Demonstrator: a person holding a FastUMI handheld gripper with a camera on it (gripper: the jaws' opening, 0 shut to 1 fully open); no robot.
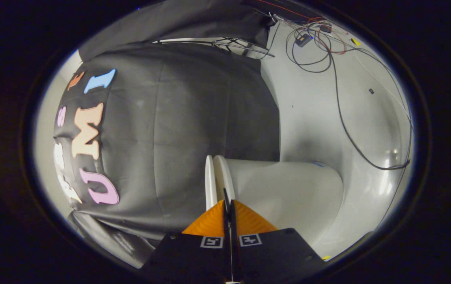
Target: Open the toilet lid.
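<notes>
Tool (228, 205) with its fingers nearly together at the rim of the toilet lid (210, 179).

The tool's fingers stand almost closed, only a thin slit between them, and a thin dark edge runs into that slit just ahead of the tips; whether both fingers truly press on anything I cannot tell. The toilet lid and the seat (224, 179) show as two pale curved rims just beyond the fingertips, with the toilet bowl (288, 193) swelling away to one side and the black cloth wall (178, 130) on the other (the whole view is rolled sideways, so the tool seems turned on its side). The risk, as I judge it, is a shallow hold: the smooth rim could slip out once the lift begins, or the tips could catch the seat together with the lid and raise both. Loose cables (340, 106) lie on the floor (308, 98) well beyond, out of the way.
</notes>
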